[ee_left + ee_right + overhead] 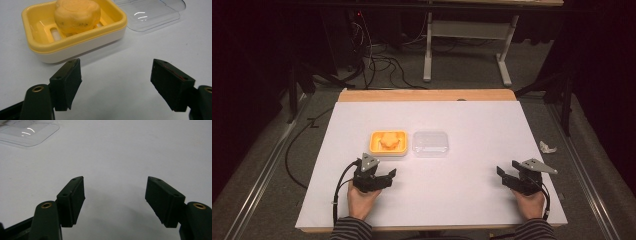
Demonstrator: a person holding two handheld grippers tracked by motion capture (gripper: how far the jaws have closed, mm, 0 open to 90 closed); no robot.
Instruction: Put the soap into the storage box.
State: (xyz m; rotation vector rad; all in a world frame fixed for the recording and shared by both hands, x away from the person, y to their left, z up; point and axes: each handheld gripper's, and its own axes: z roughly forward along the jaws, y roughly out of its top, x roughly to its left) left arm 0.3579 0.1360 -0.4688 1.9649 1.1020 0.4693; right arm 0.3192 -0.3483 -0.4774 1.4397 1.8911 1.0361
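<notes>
A yellow soap dish (388,150) (75,45) sits near the middle of the white table, and a rounded orange-yellow soap bar (388,140) (77,15) lies in it. A clear plastic lid (430,143) (150,15) (27,131) rests flat on the table just right of the dish. My left gripper (384,172) (116,83) is open a short way in front of the dish, with nothing between its jaws. My right gripper (506,172) (115,201) is open near the table's right front, over bare table.
The white table (472,120) has a wooden strip along its far edge. Cables lie on the floor at the left and a desk frame (467,35) stands behind. A crumpled white scrap (547,147) lies on the floor right of the table.
</notes>
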